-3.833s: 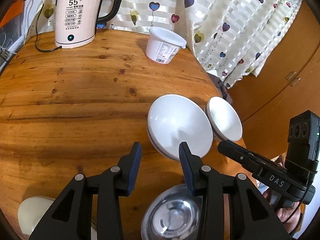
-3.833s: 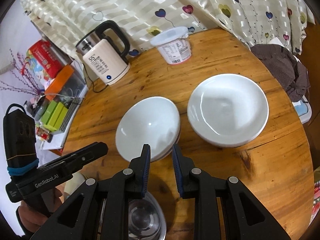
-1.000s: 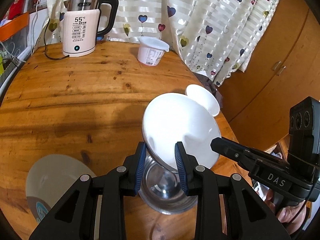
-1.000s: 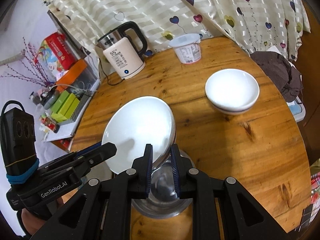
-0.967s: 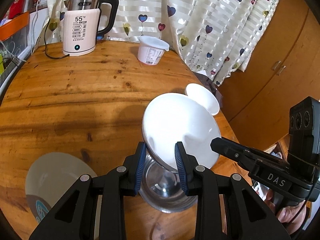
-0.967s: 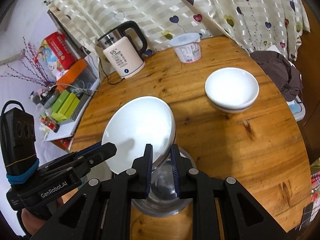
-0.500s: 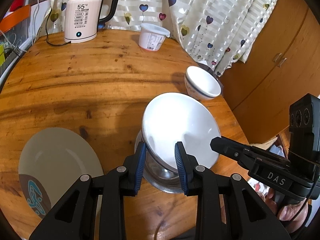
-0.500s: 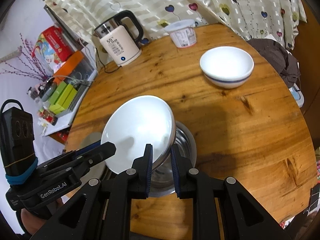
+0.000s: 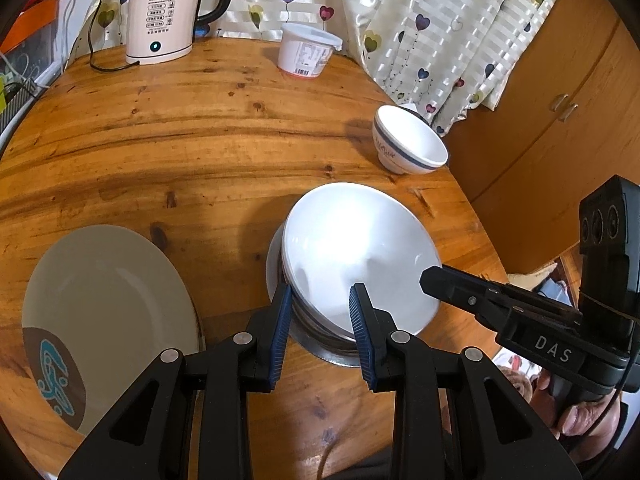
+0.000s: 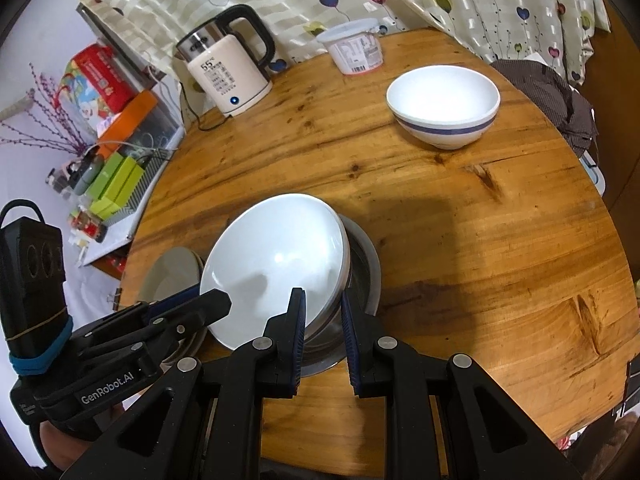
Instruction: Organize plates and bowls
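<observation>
1. A white bowl (image 9: pixel 356 256) with a plain glossy inside is seen tilted, its lower part resting in a steel bowl (image 10: pixel 362 268) that stands near the front edge of the round wooden table (image 9: pixel 192 140).
2. A thin dark band is visible low on the white bowl's outer wall, and doubled rim lines suggest a stack, though that cannot be told for certain.
3. The near rim of the white bowl is clasped by the left gripper (image 9: pixel 320 312), one blue-padded finger set inside and one outside.
4. The opposite side of the rim is pinched by the right gripper (image 10: pixel 323 320) in the same manner.
5. A second white bowl with a blue band (image 10: pixel 444 108) is seen upright toward the far right of the table, well apart from the held one.
6. A grey plate (image 9: pixel 108 312) with a teal motif on a brown patch lies flat just to the left of the steel bowl.
7. A kettle (image 9: pixel 164 12) and a lidded white tub (image 9: pixel 306 52) are set at the far edge, before a heart-patterned curtain (image 9: pixel 440 20).
</observation>
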{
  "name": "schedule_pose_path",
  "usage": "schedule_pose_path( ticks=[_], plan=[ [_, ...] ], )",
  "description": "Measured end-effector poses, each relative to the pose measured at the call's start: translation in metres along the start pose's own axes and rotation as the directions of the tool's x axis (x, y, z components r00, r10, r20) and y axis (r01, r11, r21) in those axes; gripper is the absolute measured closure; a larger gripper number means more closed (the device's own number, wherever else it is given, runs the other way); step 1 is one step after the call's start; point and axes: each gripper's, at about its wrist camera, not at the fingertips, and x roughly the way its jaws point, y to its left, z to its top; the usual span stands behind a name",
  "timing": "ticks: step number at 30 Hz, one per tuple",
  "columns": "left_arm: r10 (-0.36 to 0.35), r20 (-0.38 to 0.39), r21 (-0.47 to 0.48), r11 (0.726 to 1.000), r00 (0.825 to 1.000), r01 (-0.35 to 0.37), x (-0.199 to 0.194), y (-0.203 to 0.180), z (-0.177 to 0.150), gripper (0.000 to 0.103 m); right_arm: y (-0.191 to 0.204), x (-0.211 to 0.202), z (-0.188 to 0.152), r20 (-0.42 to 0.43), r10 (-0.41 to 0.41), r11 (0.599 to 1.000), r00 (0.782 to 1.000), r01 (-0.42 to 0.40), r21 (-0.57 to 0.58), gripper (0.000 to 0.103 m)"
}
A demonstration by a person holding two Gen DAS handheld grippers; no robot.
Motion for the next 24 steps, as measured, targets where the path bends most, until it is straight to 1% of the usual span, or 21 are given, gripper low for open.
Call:
schedule_pose_path(
  ticks=[12,14,24],
  plan=[
    [-0.001,-0.019,0.002,1.0,1.0,0.001,0.0074,0.001,-0.0009,0.072,-0.0034,0.007,-0.0022,-0.02,-0.005,1.0,1.0,0.006,0.007,0.085],
    [-0.001,-0.023,0.003,1.0,1.0,0.001,0.0087,0.0014,-0.0012,0.072,-0.0031,0.0069,-0.0019,-0.021,-0.007,1.0,1.0,0.007,0.005,0.084],
    [-0.022,-0.027,-0.002,1.0,0.999,0.022,0.0098,0.0038,0.0002,0.072,-0.0026,0.0078,-0.002,-0.03,-0.002,1.0,1.0,0.002,-0.004,0.083]
  ],
)
